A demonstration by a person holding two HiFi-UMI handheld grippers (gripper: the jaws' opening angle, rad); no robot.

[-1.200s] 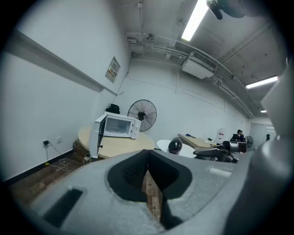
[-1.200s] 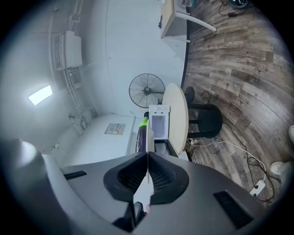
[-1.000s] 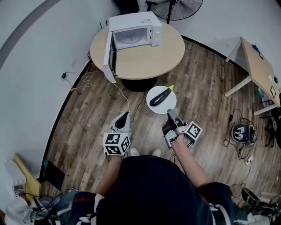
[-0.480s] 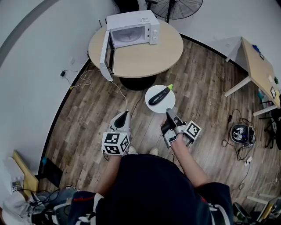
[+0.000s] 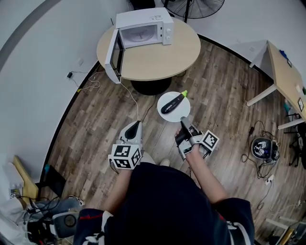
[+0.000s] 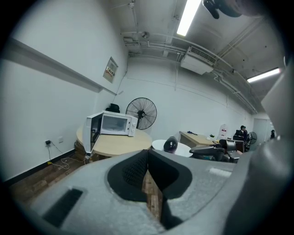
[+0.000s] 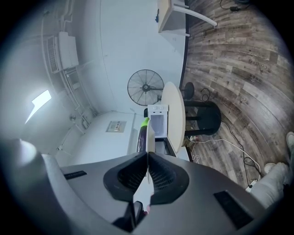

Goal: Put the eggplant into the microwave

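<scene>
A person stands on a wood-plank floor [image 5: 95,119] with a gripper in each hand, seen from the head view. At 11 o'clock from the body, the left gripper [image 5: 136,125] has its jaws pressed together on nothing and points across bare boards. At 1 o'clock, the right gripper [image 5: 182,122] has its jaws clamped on the near rim of a white plate [image 5: 180,113], which shows in the right gripper view as a thin white edge between the pads. The eggplant [image 5: 171,102] lies slantwise on that plate, its green stem end reaching the far rim at 1 o'clock and its dark body well inside the rim elsewhere. Just beyond the plate's far edge, at 12 o'clock, is the dark pedestal [image 5: 150,88] of a round table [image 5: 165,55], and a white cable [image 5: 131,98] trails over the floor toward the left gripper. The tabletop's near half is bare. The microwave [image 5: 143,29] sits at its far side, at 11 o'clock, with its door [image 5: 112,55] swung wide open over the table's left edge and the cavity facing the person. Open floor runs between the person and the table. A curved wall [image 5: 28,86] closes in from 9 o'clock, and a desk [image 5: 282,76] stands well apart at 2 o'clock. A standing fan [image 5: 193,5] rises past the table at 12 o'clock.
</scene>
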